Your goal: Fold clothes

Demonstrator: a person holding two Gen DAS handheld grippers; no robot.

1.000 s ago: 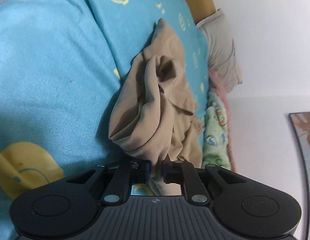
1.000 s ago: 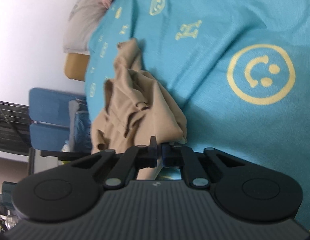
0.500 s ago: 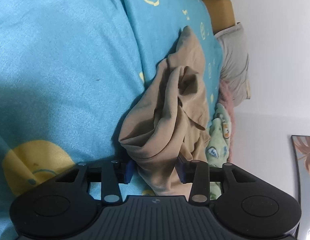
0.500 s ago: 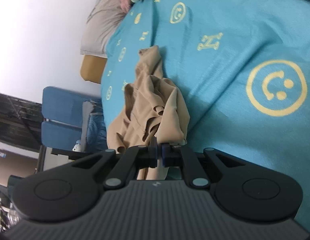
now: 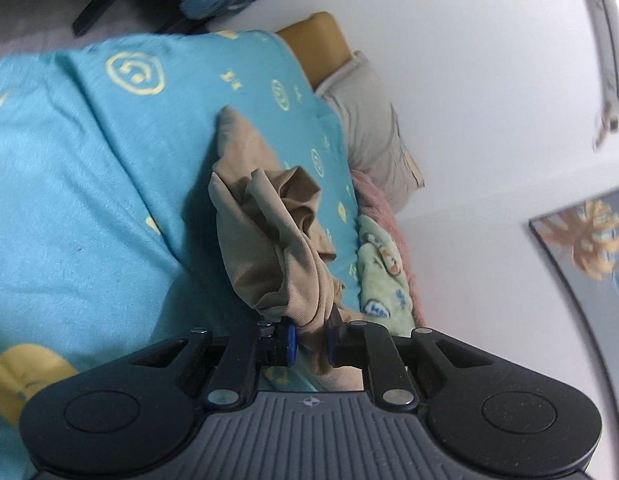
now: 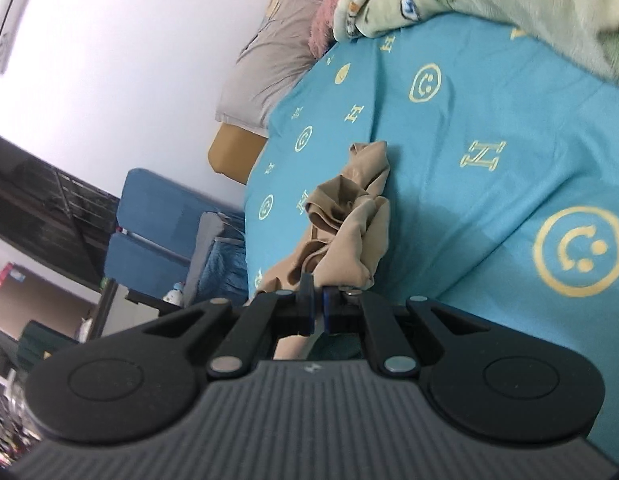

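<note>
A tan garment [image 5: 265, 240] is bunched up and lifted off the blue bed sheet [image 5: 89, 184], with one end still lying on the sheet. My left gripper [image 5: 309, 340] is closing, its jaws pinching a thick fold of the tan cloth. In the right wrist view the same tan garment [image 6: 353, 224] hangs in folds above the blue bed sheet [image 6: 489, 128]. My right gripper [image 6: 314, 304] is shut tight on another edge of it.
A grey pillow [image 5: 373, 136] and a green patterned blanket [image 5: 381, 272] lie at the head of the bed beside a white wall. A framed picture [image 5: 585, 240] hangs there. A blue chair [image 6: 149, 236] stands past the bed's far edge.
Both grippers have risen and drawn the tan garment up off the sheet. The left gripper opened wider around the cloth half a second ago and has since narrowed on it.
</note>
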